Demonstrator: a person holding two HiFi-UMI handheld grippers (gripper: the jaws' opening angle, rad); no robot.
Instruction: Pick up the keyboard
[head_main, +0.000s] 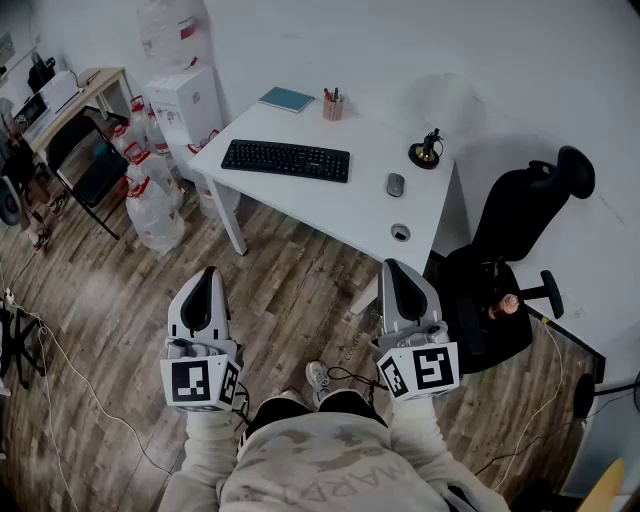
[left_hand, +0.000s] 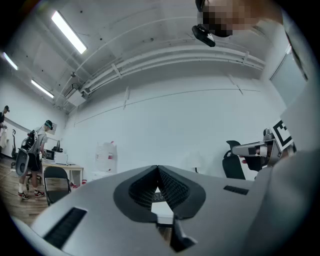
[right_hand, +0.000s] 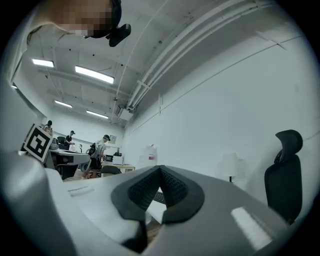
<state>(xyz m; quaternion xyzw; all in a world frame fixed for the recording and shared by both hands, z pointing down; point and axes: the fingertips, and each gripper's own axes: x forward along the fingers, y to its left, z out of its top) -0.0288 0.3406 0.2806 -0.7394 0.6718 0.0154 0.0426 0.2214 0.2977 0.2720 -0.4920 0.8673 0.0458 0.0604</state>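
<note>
I look steeply down from the head camera at a wood-plank floor. A white surface stands farther off, against a white wall. The black keyboard lies flat on the left part of that surface, its long side running left to right. It is well apart from both tools and nothing touches it. To its right sits a small dark mouse. Beyond the keyboard, near the far edge, are a blue notebook and a pen cup. A black office chair stands to the right of the surface.

Near me, I hold the left tongs and the right tongs side by side, low in the picture, both pointing away from me toward the surface. In each gripper view the two dark ribbed pads meet at the tip. Both tongs are pressed fully together, with nothing caught between them.
</note>
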